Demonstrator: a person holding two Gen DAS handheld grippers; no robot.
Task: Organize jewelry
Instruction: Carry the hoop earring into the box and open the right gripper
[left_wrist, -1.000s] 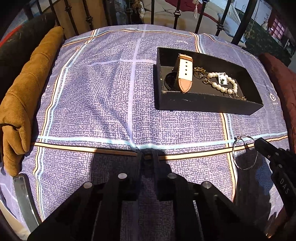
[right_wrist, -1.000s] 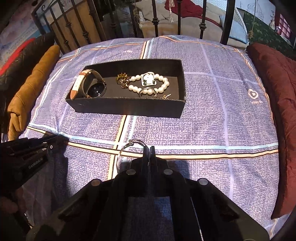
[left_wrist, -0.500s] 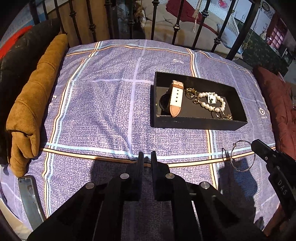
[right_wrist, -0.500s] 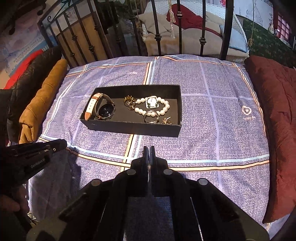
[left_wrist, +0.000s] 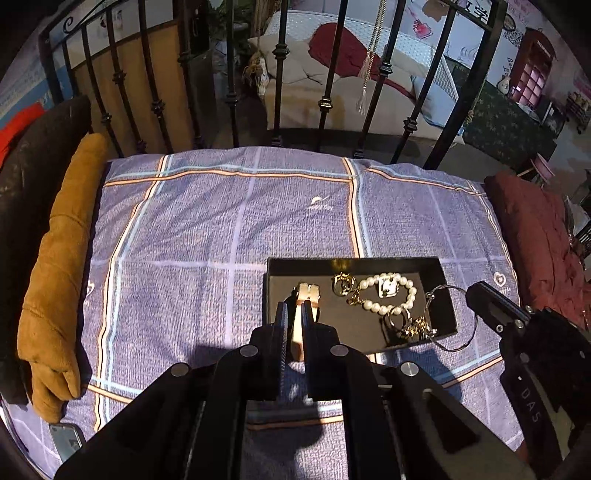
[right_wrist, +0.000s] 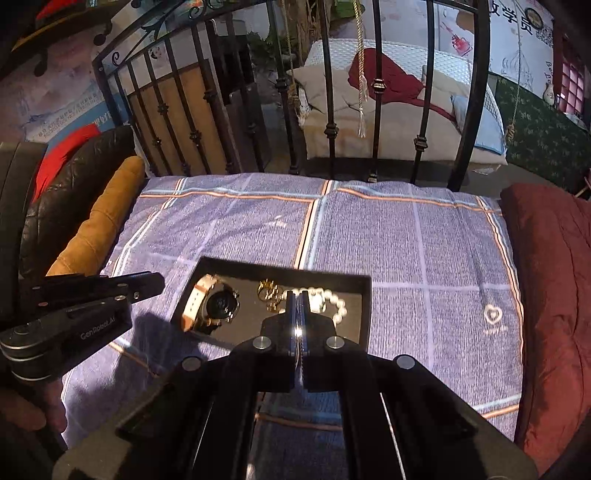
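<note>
So the right gripper (left_wrist: 471, 291) is clamped tight on a thin silver wire hoop (left_wrist: 452, 317), a big round ring of bare metal that hangs over the right end of the box, off the bedspread. The left gripper (left_wrist: 293, 308) has its two black fingers nearly together with only a slim gap, and nothing is pinched in there. The black rectangular box (left_wrist: 445, 291) sits on a purple woven bedspread (left_wrist: 207, 236) with orange and pale blue stripes. Inside it: a watch (right_wrist: 218, 304) with a dark round face and a tan leather strap, a string of glossy white pearls (left_wrist: 391, 293) curled in a loop, and some small gold bits (left_wrist: 343, 284). A mustard suede-looking cushion (left_wrist: 59, 273) runs along the left edge, a dark red quilted one (right_wrist: 554, 288) along the right.
</note>
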